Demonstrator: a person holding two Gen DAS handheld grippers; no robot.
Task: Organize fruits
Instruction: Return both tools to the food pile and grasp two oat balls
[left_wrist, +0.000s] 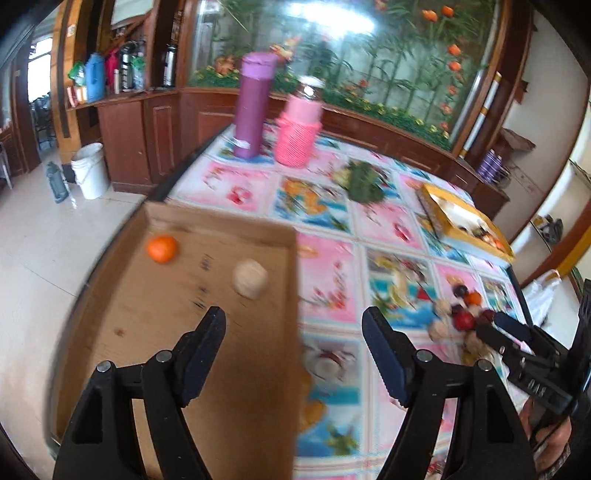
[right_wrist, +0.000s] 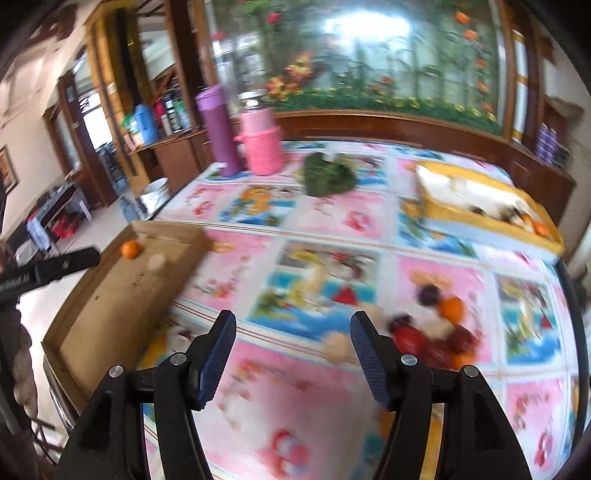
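Fruits (right_wrist: 436, 332) heap sharper from right wrist; cardboard tray (left_wrist: 155, 295) fills left.

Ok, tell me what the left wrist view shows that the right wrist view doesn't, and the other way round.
Only the left wrist view shows the white bucket whole on the floor, and the right gripper reaching toward the fruit pile. Only the right wrist view shows the left gripper's black finger crossing in at the left edge beside the cardboard box, near the orange. Both share the box holding that orange and a pale fruit, the purple flask, the pink basket, the greens, the yellow box, and open, empty jaws.
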